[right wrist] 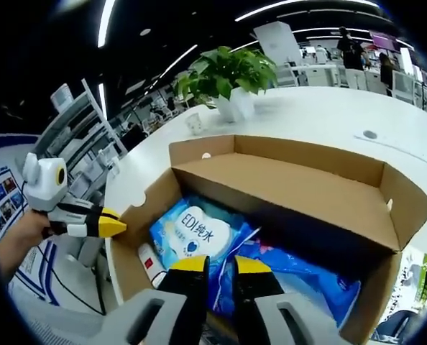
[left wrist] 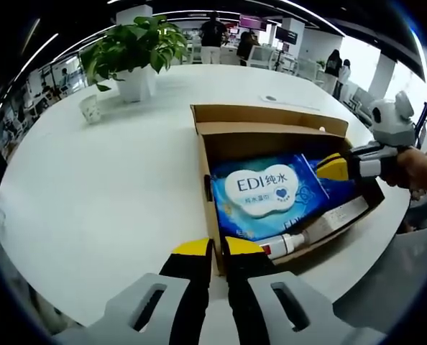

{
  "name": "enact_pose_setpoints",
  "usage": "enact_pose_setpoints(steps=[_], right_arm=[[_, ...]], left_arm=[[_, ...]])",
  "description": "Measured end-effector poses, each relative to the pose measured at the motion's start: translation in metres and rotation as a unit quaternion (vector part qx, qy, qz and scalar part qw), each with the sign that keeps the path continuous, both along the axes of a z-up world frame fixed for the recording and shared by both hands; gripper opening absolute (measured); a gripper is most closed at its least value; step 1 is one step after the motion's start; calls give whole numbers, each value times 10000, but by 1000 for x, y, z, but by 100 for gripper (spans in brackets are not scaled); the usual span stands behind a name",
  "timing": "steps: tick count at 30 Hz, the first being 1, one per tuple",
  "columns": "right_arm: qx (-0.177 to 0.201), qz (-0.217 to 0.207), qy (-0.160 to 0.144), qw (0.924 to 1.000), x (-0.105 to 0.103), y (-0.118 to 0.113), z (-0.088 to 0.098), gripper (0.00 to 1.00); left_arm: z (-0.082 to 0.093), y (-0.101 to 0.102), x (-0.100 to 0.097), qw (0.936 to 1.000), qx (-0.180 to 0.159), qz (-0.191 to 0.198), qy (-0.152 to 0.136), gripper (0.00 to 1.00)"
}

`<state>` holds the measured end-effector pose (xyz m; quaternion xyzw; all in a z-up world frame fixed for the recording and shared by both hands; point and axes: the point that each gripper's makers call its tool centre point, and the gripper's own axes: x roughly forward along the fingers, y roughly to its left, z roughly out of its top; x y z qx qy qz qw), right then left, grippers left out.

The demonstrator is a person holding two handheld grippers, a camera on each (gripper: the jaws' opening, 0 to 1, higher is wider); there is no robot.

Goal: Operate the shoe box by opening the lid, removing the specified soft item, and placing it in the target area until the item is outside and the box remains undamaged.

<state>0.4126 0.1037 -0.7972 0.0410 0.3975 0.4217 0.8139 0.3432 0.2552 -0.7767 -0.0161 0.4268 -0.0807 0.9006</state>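
Left gripper view showed the open brown cardboard shoe box (left wrist: 271,133) on the round white tabletop (left wrist: 106,194), lid flap folded back, with the soft blue wet-wipe pack (left wrist: 267,192) lying inside beside a white tube (left wrist: 285,245); the left tool (left wrist: 218,248) hovered at the box's near edge, jaws narrow and holding nothing. Right gripper view had the right tool (right wrist: 212,264) over the box interior just above the pack's blue wrapper, jaws narrow and empty. A green potted plant (left wrist: 134,54) stood well apart on the tabletop.
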Motion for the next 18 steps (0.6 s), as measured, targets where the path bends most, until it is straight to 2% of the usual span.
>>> enact_pose_setpoints(steps=[12, 18], right_arm=[[-173, -1, 78, 9998, 0, 11, -18, 10], [-145, -144, 228, 9995, 5, 9, -22, 4]], left_arm=[[0, 0, 0, 10000, -43, 18, 18, 4], [0, 0, 0, 10000, -60, 31, 21, 4]])
